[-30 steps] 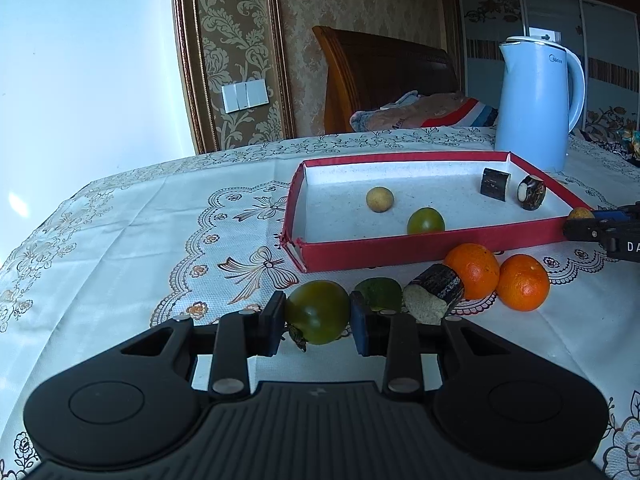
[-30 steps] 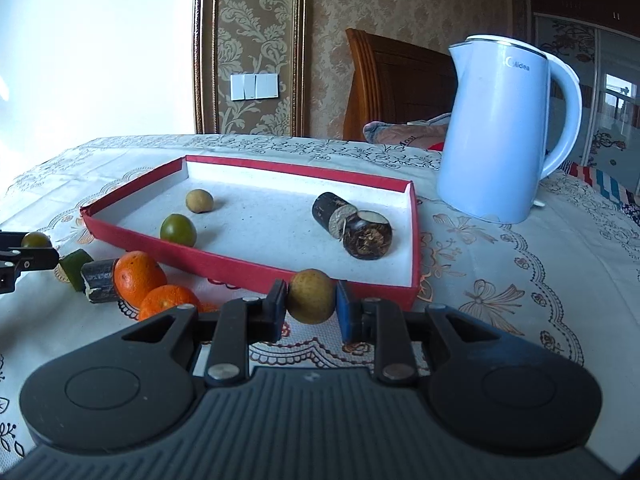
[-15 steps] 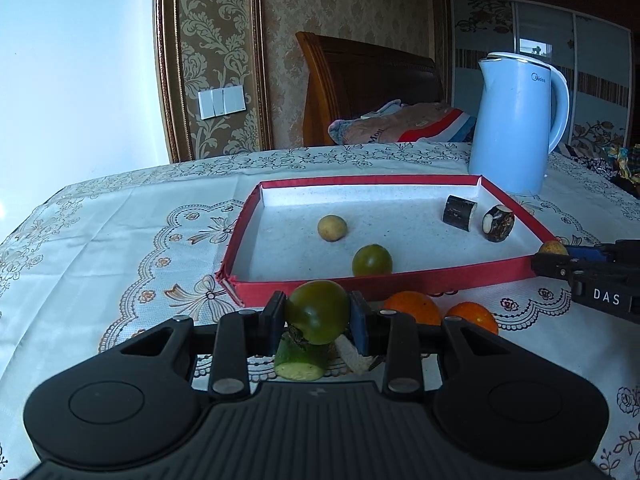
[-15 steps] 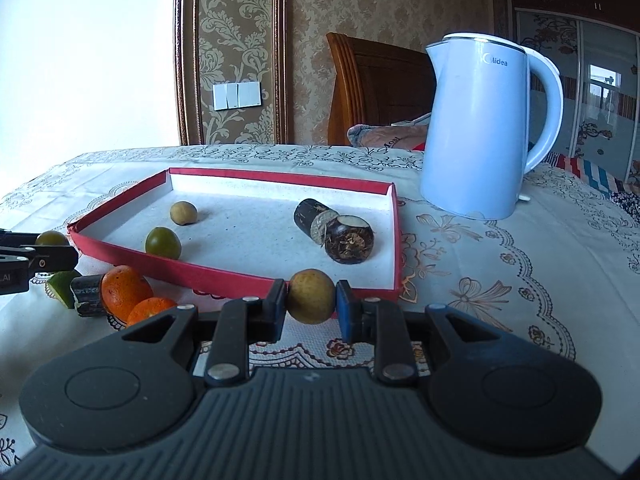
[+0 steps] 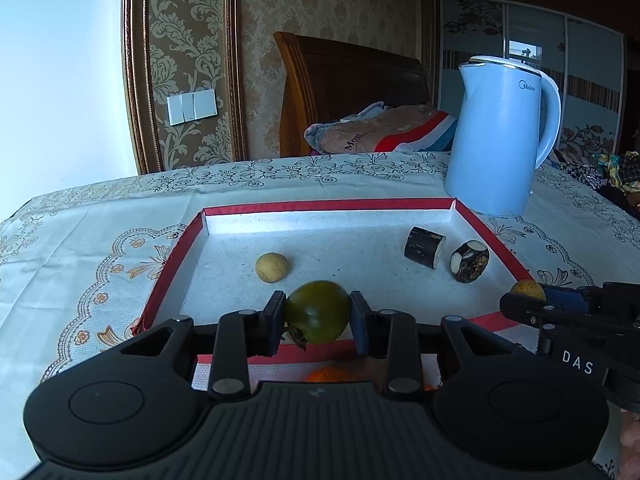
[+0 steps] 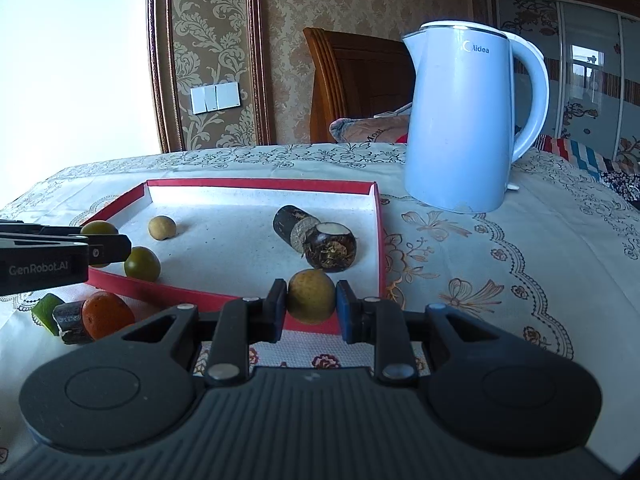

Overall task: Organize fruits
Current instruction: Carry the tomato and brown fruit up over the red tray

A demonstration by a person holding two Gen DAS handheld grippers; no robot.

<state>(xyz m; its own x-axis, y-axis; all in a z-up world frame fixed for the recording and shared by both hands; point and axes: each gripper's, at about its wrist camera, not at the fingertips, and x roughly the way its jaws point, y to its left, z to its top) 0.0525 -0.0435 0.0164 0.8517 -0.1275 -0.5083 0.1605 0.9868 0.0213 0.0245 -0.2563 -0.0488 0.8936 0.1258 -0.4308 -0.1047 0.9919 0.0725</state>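
Left gripper [image 5: 317,322] clamped a green fruit [image 5: 318,311] over the tray's [image 5: 168,264] near wall. Right gripper [image 6: 312,310] clamped a tan fruit [image 6: 311,295] at its near corner

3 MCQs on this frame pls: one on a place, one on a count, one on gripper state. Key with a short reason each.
1. Where does the blue kettle stand?
A. inside the red tray
B. on the tablecloth beyond the tray's far right corner
C. on the chair

2. How many dark cut cane pieces lie inside the red tray?
A. none
B. two
C. four

3. What is the state of the left gripper?
A. open, holding nothing
B. shut on an orange
C. shut on a dark green fruit

Key:
1 B, the kettle sits on the cloth outside the tray wall in both views.
2 B, two short dark pieces lie side by side near the tray's right wall.
3 C, the green fruit is pinched between both pads, over the tray's near edge; the right gripper likewise grips a tan fruit.
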